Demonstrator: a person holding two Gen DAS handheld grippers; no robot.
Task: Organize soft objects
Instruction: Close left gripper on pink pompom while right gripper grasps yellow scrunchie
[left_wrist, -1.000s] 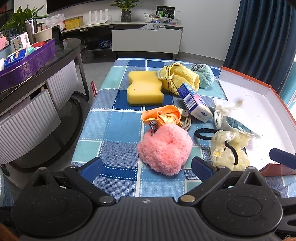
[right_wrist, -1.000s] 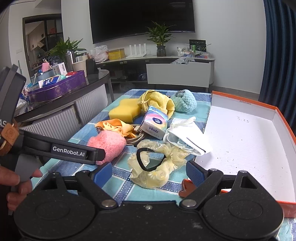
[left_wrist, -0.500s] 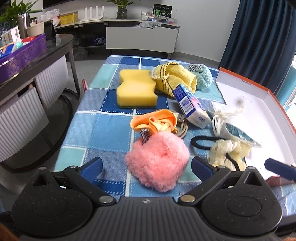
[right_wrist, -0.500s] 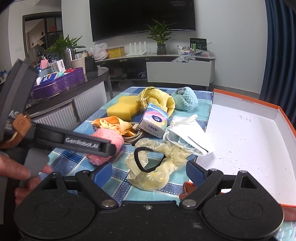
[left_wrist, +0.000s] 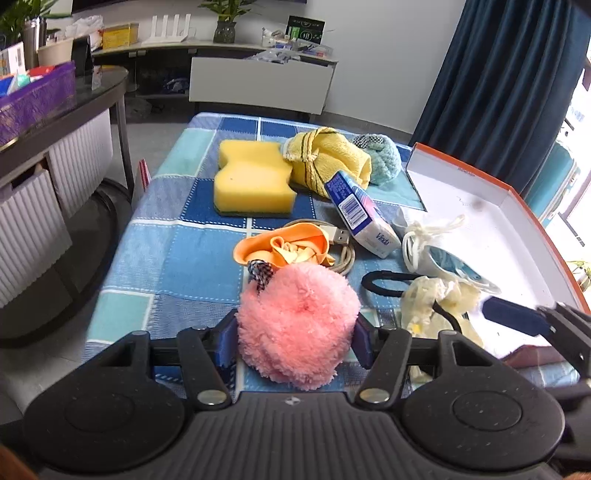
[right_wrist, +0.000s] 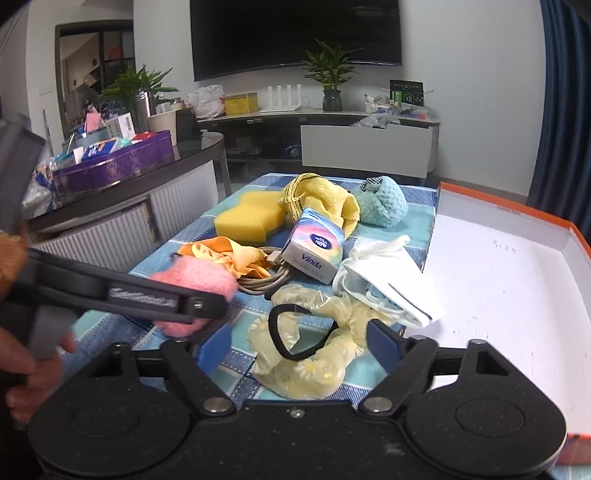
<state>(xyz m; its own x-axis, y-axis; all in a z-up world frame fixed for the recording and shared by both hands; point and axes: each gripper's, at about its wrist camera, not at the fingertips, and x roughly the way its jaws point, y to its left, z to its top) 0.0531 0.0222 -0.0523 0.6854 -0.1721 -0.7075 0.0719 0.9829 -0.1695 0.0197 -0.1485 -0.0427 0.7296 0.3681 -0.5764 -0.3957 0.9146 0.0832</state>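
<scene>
Left wrist view | left gripper (left_wrist: 295, 341) closing, pads touching pink puff (left_wrist: 297, 325) | right gripper (right_wrist: 299, 343) closing round yellow scrunchie (right_wrist: 306, 354), not yet pinching | squeeze gently, lift clear of cable (left_wrist: 345, 254) at twelve o'clock

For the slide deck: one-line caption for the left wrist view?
Left gripper closing around a pink fluffy pouf on the blue checked tablecloth, open orange-edged box waiting alongside.
</scene>
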